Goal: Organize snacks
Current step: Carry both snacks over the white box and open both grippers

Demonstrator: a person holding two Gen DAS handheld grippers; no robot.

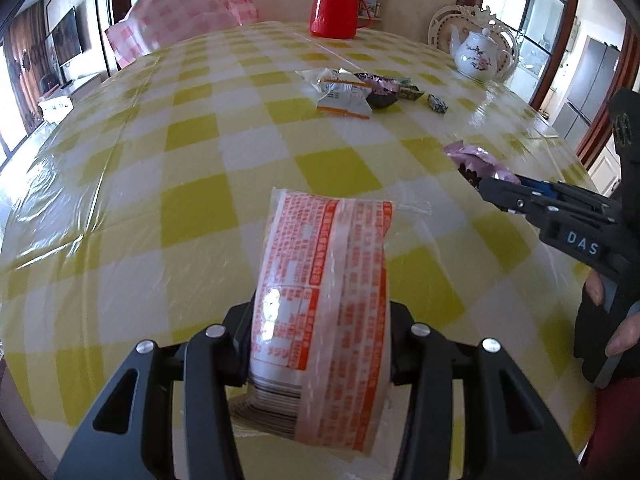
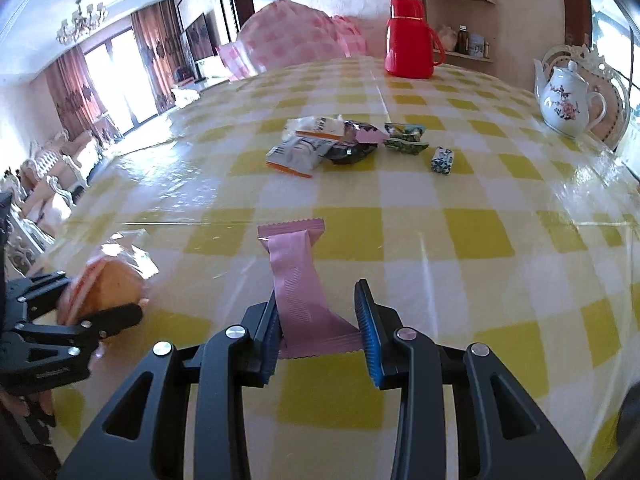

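Note:
My left gripper (image 1: 316, 344) is shut on a clear bread packet with orange print (image 1: 324, 308) and holds it above the yellow checked table (image 1: 192, 208). It also shows in the right wrist view (image 2: 100, 292) at the left. My right gripper (image 2: 318, 328) grips a pink snack packet (image 2: 298, 284) by its edges; the packet stands between the blue pads (image 2: 370, 340). It also shows in the left wrist view (image 1: 476, 160), with the right gripper (image 1: 500, 192) behind it. A pile of snack packets (image 2: 340, 144) lies in the middle of the table.
A red thermos (image 2: 412, 36) stands at the far edge, a white floral teapot (image 2: 568, 104) at the far right. A pink checked cover (image 2: 292, 36) sits behind the table. A small blue-white candy (image 2: 443, 160) lies right of the pile.

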